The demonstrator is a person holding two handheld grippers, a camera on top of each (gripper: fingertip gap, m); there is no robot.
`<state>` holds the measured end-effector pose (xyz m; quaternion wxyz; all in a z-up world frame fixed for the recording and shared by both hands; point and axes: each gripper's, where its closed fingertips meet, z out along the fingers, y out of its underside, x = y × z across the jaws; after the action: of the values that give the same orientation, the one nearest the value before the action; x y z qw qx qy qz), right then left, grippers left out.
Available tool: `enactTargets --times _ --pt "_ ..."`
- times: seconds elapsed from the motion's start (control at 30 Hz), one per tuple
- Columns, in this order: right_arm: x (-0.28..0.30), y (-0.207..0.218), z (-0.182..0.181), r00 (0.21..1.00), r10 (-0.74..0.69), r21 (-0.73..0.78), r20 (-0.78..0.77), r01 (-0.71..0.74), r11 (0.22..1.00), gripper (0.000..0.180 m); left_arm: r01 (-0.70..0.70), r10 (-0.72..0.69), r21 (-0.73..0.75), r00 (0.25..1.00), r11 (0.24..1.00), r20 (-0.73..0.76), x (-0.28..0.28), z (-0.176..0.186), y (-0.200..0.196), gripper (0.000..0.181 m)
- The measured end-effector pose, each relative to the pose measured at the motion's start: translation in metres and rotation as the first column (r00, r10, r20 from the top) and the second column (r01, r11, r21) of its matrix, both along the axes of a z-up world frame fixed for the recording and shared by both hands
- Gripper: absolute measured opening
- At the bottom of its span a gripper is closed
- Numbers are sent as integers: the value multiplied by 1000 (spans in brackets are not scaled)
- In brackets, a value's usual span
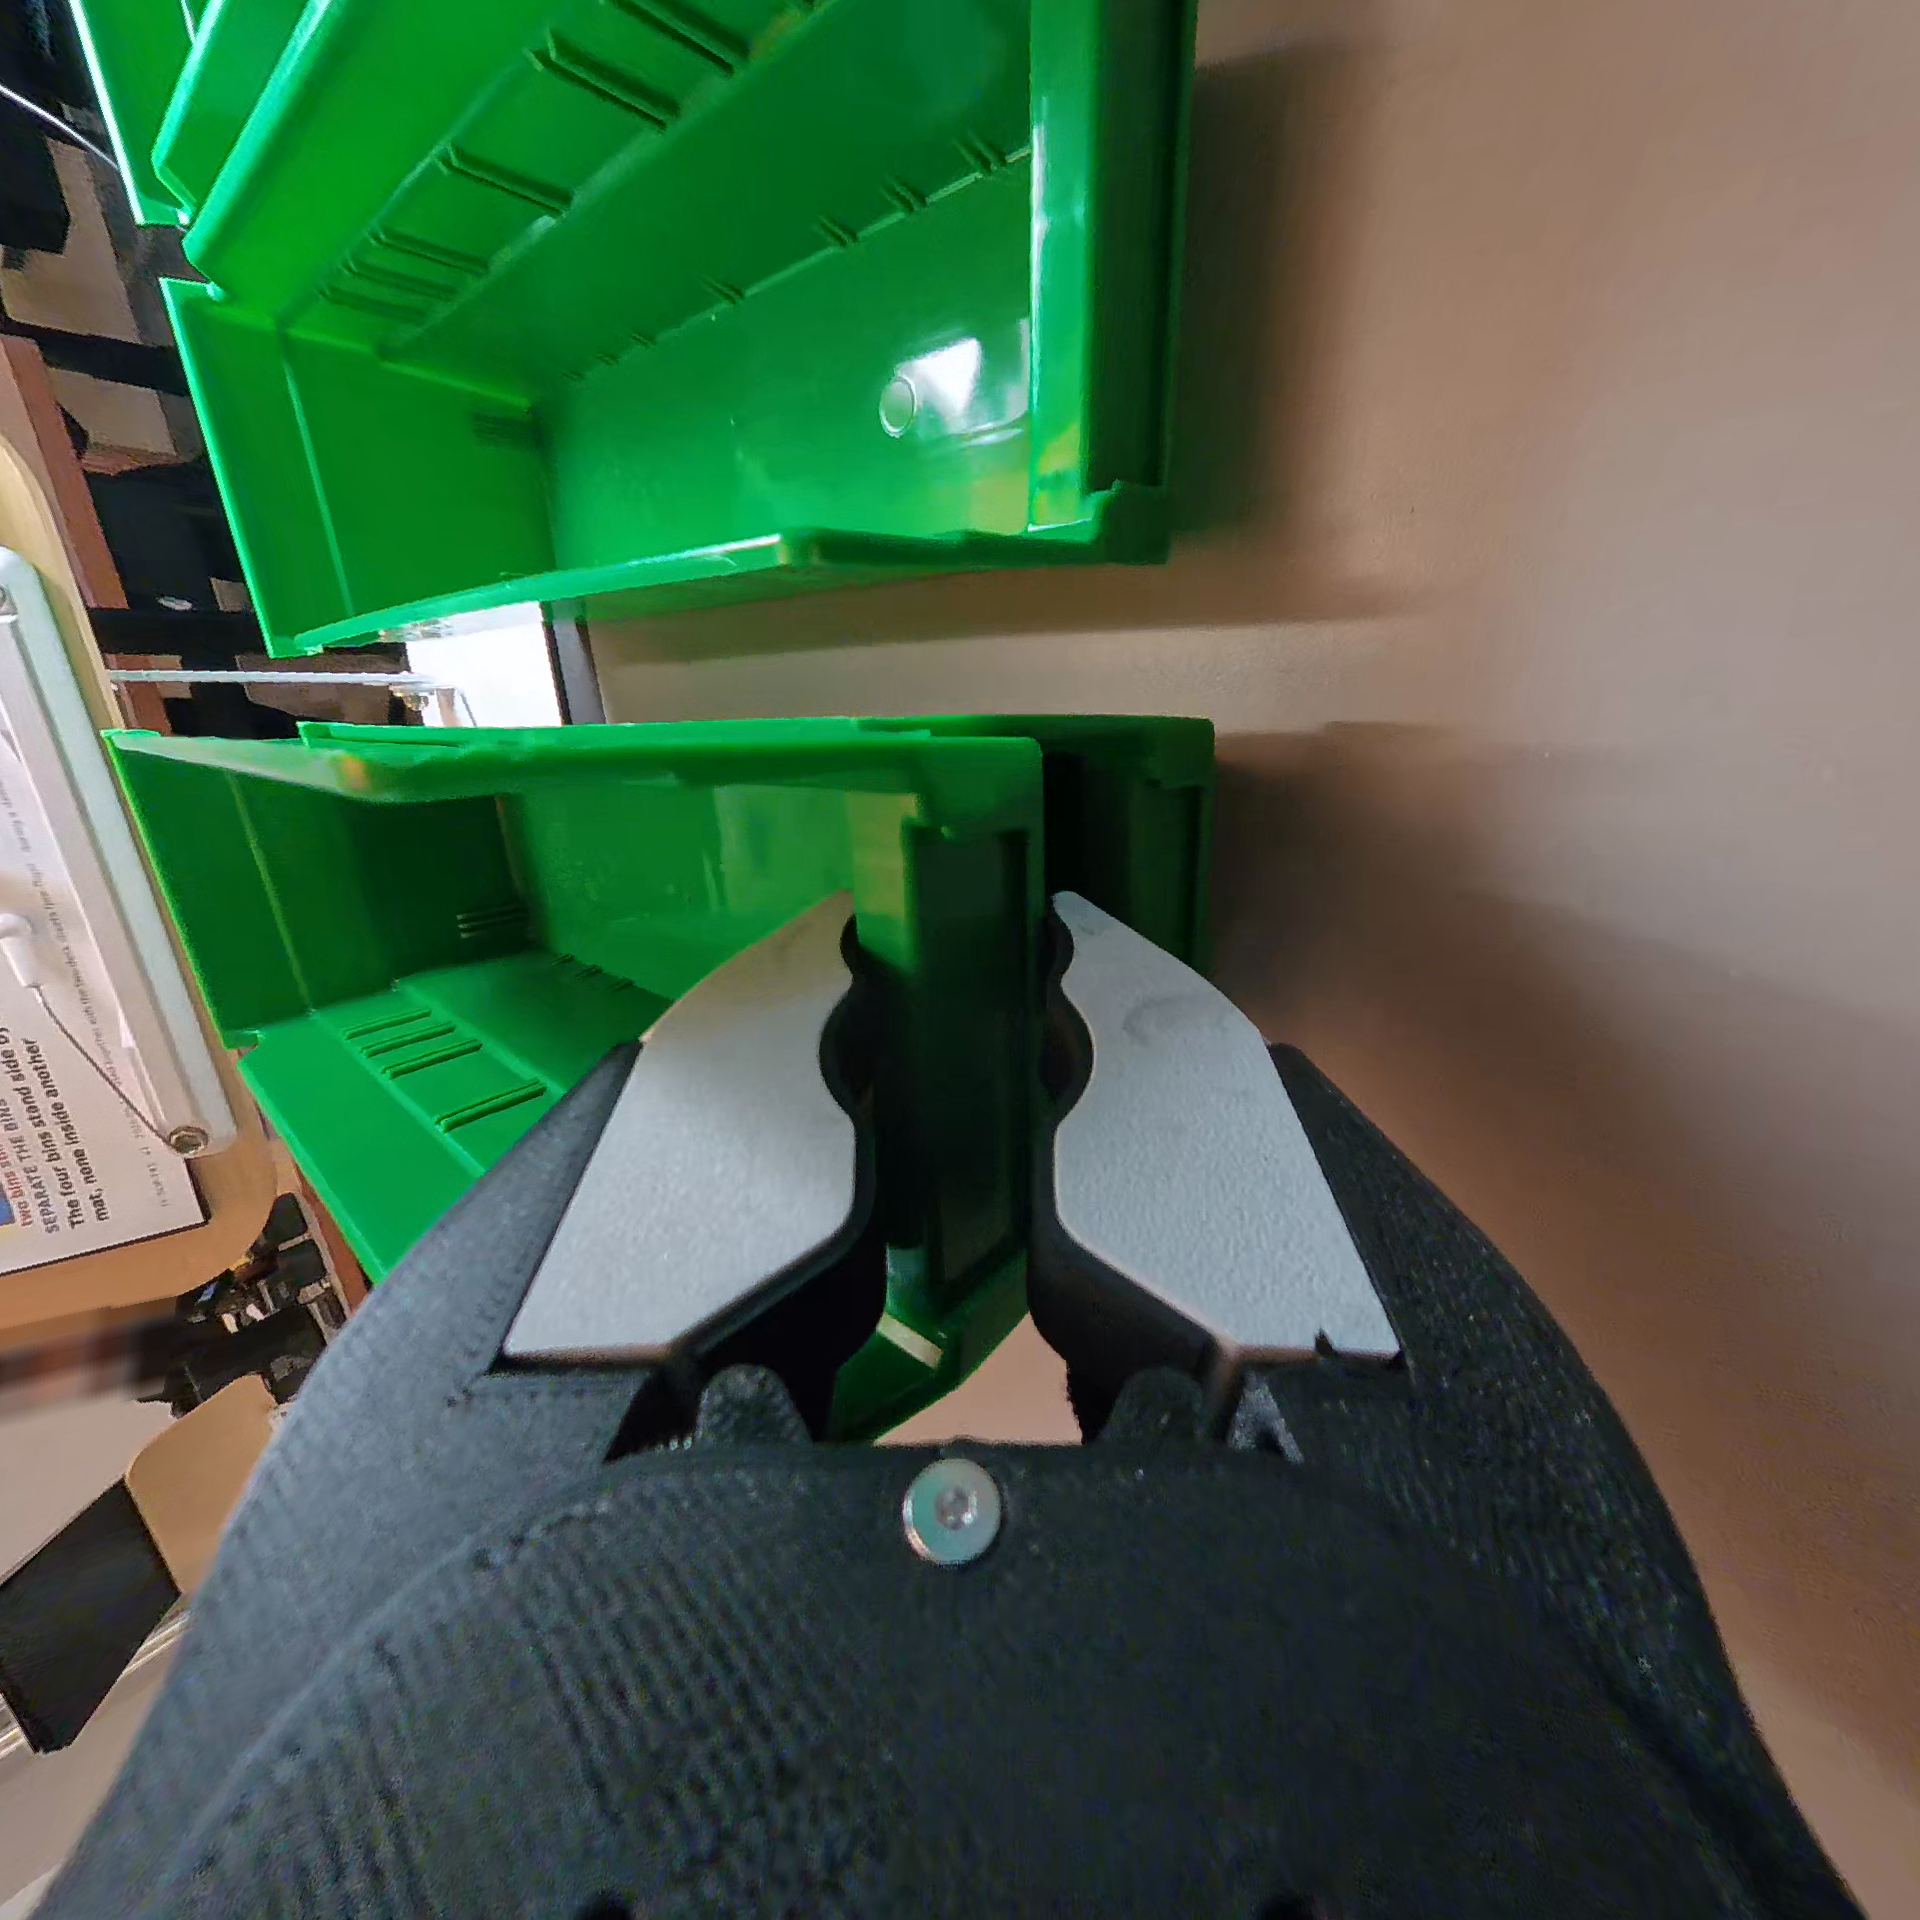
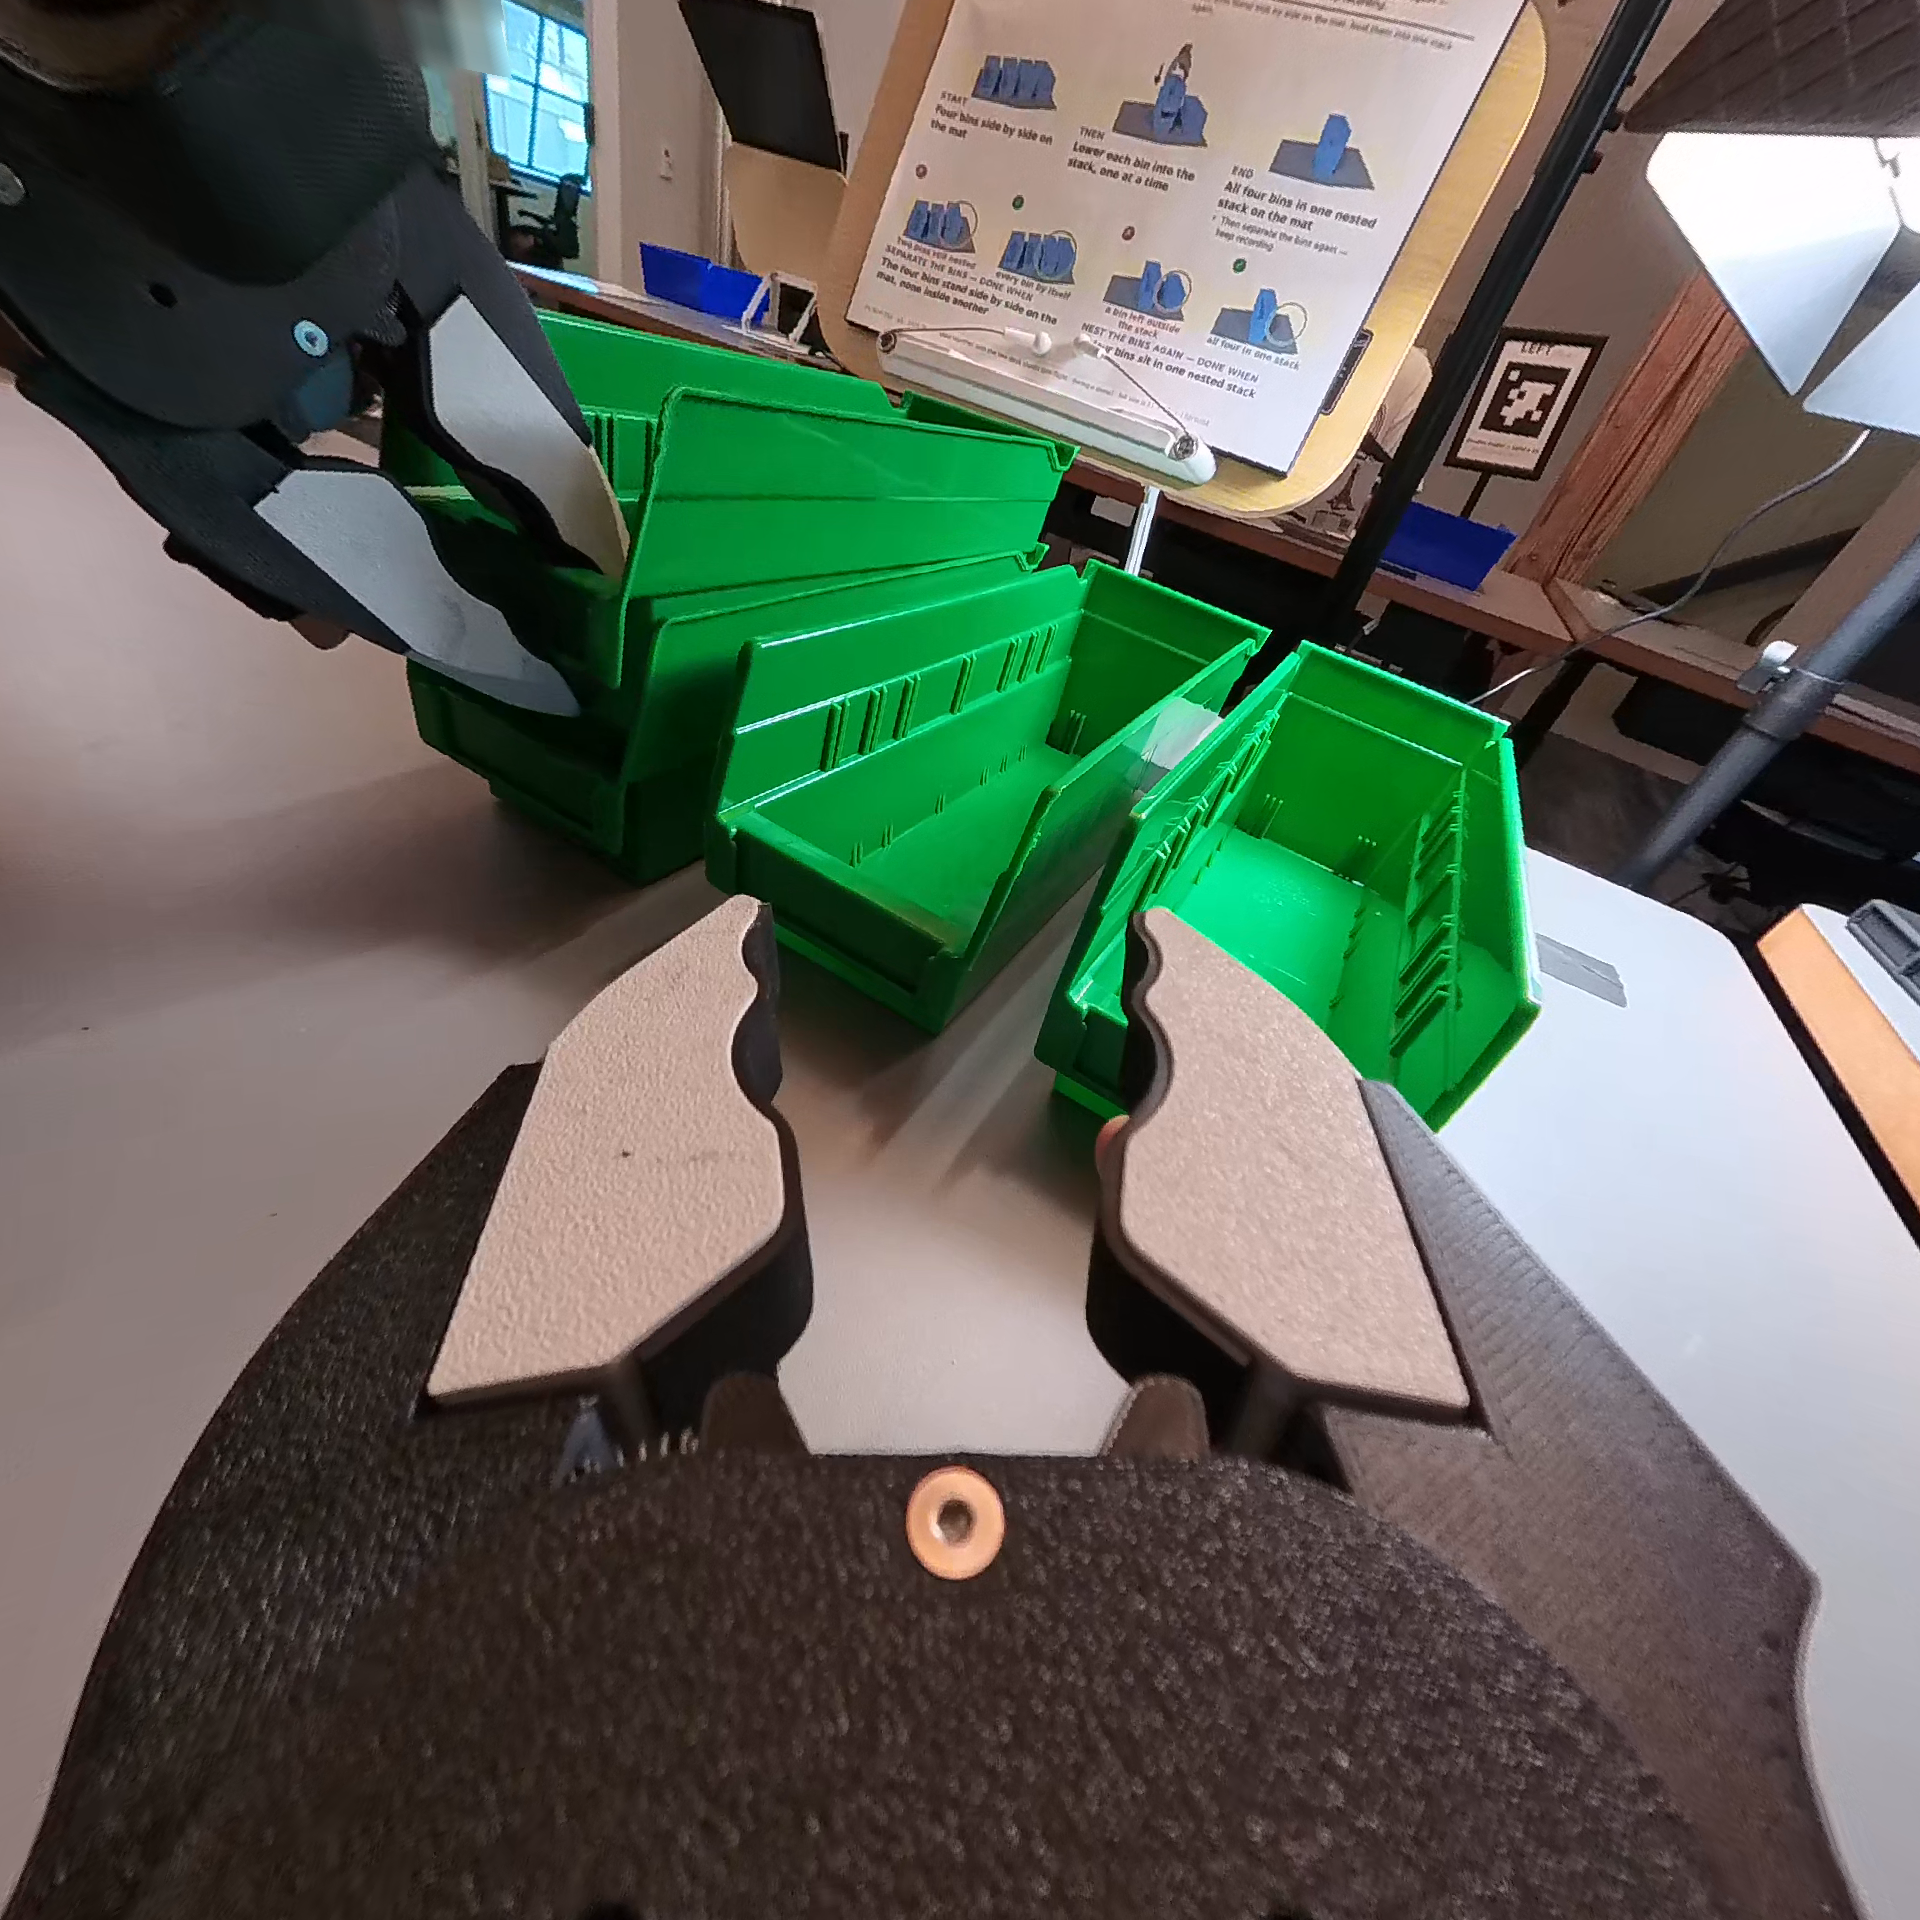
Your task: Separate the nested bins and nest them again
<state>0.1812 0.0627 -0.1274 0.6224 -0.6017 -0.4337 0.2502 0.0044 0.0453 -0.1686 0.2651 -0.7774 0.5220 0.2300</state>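
Note:
Several green plastic bins stand on the table. In the right wrist view, my left gripper (image 2: 587, 629) is shut on the front wall of the upper bin (image 2: 852, 499), which is tilted up out of the lower bin (image 2: 551, 769) it nests in. The middle bin (image 2: 935, 821) and the right bin (image 2: 1330, 894) stand alone beside them. My right gripper (image 2: 954, 920) is open and empty, low over the table in front of those two bins. In the left wrist view, my left gripper (image 1: 954, 914) clamps the held bin's front wall (image 1: 966, 1091), with the outer bin (image 1: 1174, 831) behind it and another bin (image 1: 727, 416) beside it.
The beige table (image 2: 208, 935) stretches left of and in front of the bins. An instruction board (image 2: 1143, 208) on a stand rises behind them, and also shows in the left wrist view (image 1: 62, 987). A black pole (image 2: 1455, 312) and a white lamp (image 2: 1787, 239) are at the right.

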Motion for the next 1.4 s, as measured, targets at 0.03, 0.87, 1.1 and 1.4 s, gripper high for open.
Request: enactTargets --times 0.03,0.87,1.1,1.4 --pt "0 0 0 1000 0 0 1 0 1000 63 1 -1 -1 1000 1000 0 0 -1 0 29" --pt "-1 0 -2 1000 4 0 11 -4 1000 63 -10 13 -43 997 999 81 -2 -9 -6 30" --pt "-1 0 -3 1000 4 -1 13 -4 1000 63 0 0 -2 994 1000 111 5 -2 -7 32" --pt "6 13 -5 997 -57 -10 43 58 998 65 -66 -76 235 834 970 546 22 51 -47 45"
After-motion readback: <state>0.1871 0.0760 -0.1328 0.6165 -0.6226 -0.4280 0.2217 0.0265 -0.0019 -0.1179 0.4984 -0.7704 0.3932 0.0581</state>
